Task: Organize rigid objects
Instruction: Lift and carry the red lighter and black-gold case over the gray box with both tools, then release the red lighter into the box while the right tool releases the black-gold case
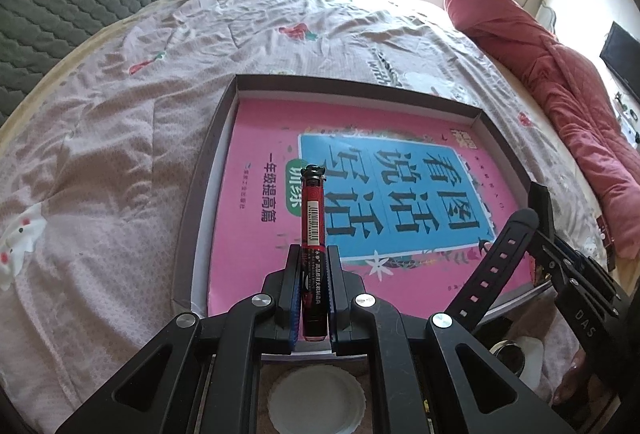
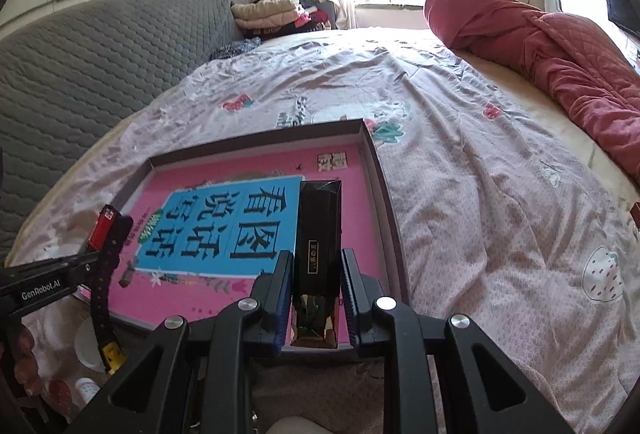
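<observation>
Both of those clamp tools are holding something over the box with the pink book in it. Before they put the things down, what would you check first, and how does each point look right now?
1. Left gripper jaws shut on the red-and-black marker pen: ok.
2. Right gripper jaws shut on the glossy black rectangular box: ok.
3. Both items above the shallow brown cardboard tray: ok.
4. Bare space on the pink book cover to set them down: ok.
5. Black perforated watch strap between the grippers, clear of the drop spot: cannot tell.
</observation>
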`<state>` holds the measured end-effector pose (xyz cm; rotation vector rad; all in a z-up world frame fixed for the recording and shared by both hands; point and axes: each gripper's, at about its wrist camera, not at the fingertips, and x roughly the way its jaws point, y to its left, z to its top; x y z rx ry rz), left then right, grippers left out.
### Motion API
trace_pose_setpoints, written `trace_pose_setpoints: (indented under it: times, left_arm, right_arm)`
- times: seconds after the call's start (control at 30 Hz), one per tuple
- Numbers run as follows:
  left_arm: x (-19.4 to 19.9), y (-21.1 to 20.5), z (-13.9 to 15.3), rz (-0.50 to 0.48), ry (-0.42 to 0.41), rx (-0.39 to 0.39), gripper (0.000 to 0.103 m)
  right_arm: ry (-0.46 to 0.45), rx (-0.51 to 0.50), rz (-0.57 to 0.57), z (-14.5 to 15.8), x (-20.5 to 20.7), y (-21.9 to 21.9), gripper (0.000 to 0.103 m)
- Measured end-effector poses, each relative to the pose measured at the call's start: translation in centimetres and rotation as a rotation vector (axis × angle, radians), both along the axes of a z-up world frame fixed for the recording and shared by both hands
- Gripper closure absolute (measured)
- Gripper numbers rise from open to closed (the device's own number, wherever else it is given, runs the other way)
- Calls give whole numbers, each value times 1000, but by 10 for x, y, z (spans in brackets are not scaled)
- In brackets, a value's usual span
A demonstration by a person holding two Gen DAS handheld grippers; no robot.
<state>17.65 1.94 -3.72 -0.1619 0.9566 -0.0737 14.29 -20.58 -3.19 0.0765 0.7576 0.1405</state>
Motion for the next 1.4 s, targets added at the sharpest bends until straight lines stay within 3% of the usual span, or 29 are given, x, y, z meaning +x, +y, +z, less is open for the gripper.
trace_pose_setpoints:
  times: [0.67, 1.4]
  left_arm:
    - [-4, 2, -12, 6, 34, -2, 93]
    - [-2, 7, -13, 23, 42, 6, 93]
  right_arm:
    - [-9, -140, 1, -9, -2, 10, 79]
    - [14, -205, 1, -10, 1, 14, 79]
